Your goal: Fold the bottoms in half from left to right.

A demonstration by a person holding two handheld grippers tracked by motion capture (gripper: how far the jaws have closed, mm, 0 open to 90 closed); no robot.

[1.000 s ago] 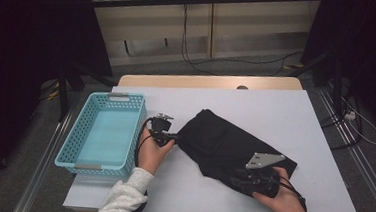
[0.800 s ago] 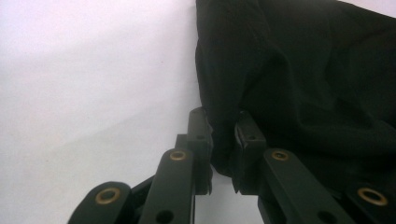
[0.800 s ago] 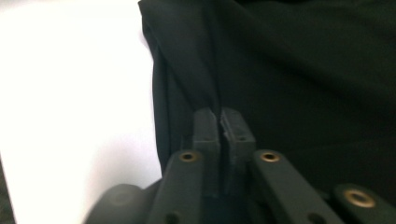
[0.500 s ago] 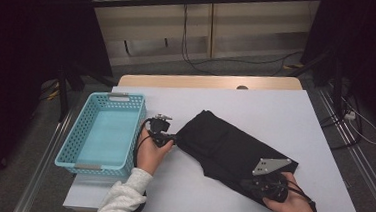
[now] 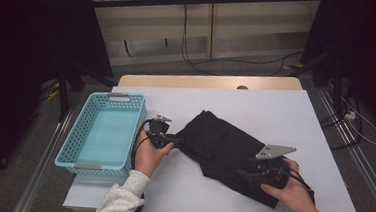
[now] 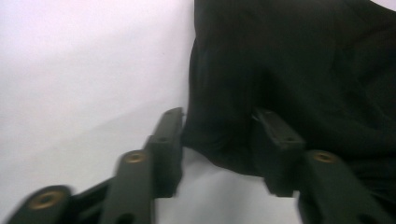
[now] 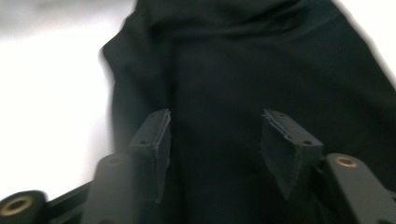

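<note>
A black cloth (image 5: 223, 143) lies crumpled across the middle of the white table (image 5: 276, 107). My left gripper (image 5: 176, 141) sits at the cloth's left corner. Its jaws have just been opening, and in the left gripper view the left gripper (image 6: 217, 121) stands open with a loose fold of the cloth (image 6: 289, 60) between its fingers. My right gripper (image 5: 244, 174) rests over the cloth's near right part. Its jaws have also just been opening, and the right gripper (image 7: 215, 123) stands open with the cloth (image 7: 243, 60) spread flat under and beyond it.
An empty light blue basket (image 5: 126, 97) stands at the table's left side, close to my left hand. Bare white tabletop stretches behind and to the right of the cloth. Cables run over the floor beyond the table.
My right hand has shifted a little away from the table's near edge, over the cloth. The left hand has stayed at the cloth's left corner.
</note>
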